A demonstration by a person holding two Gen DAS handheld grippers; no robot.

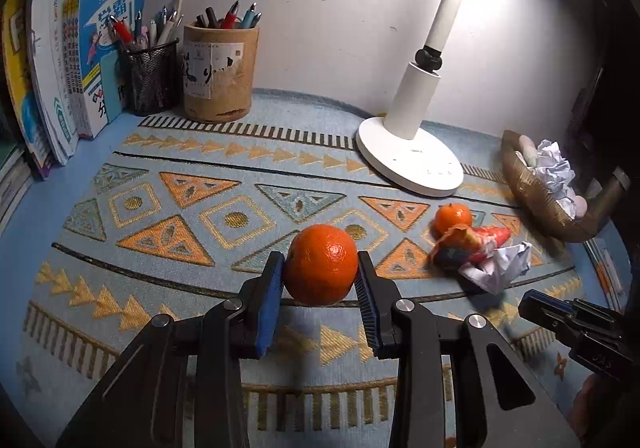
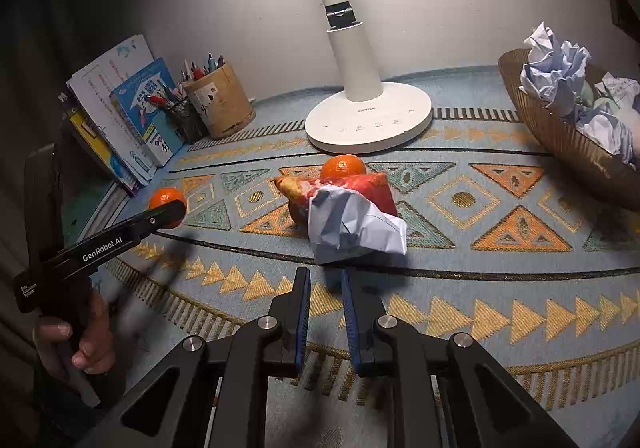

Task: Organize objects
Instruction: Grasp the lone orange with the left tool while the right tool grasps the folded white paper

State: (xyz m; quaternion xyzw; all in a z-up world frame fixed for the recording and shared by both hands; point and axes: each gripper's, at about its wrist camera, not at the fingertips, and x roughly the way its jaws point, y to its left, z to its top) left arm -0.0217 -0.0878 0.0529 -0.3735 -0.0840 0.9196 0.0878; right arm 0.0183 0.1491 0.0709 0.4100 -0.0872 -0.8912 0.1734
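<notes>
**One mandarin in hand, the litter not yet cleared**

The left gripper [image 1: 321, 280] has its blue-padded fingers [image 1: 267, 300] clamped on a mandarin [image 1: 321, 264], one pad against each side of the fruit, at or just above the patterned cloth [image 1: 180, 207] that covers the table. From the right wrist view the same fruit shows at the tip of that gripper, over the left part of the cloth, well apart from the bowl.

The right gripper [image 2: 325, 280] has its fingers drawn close together, with only a narrow gap and nothing between them. It points at a crumpled sheet of paper [image 2: 352, 228] lying just ahead of the tips, not touching them as far as I can tell.

That paper rests against a red snack wrapper [image 2: 360, 183]. A second mandarin [image 2: 343, 166] sits just behind the wrapper, near the base of the white desk lamp [image 2: 368, 119], and something orange peeks out under the wrapper's left end; whether that is fruit or peel I cannot tell.

The woven bowl [image 2: 560, 135] at the right already holds several paper balls [image 2: 556, 63], so some waste paper looks sorted. The books [image 1: 100, 59] and the two pen holders [image 1: 220, 75] stand tidy at the back left.

My reading: the task is partway. Left to do are placing the gripped mandarin, then dealing with the second mandarin, the wrapper and the loose paper. Where the fruit belongs is not evident.
</notes>
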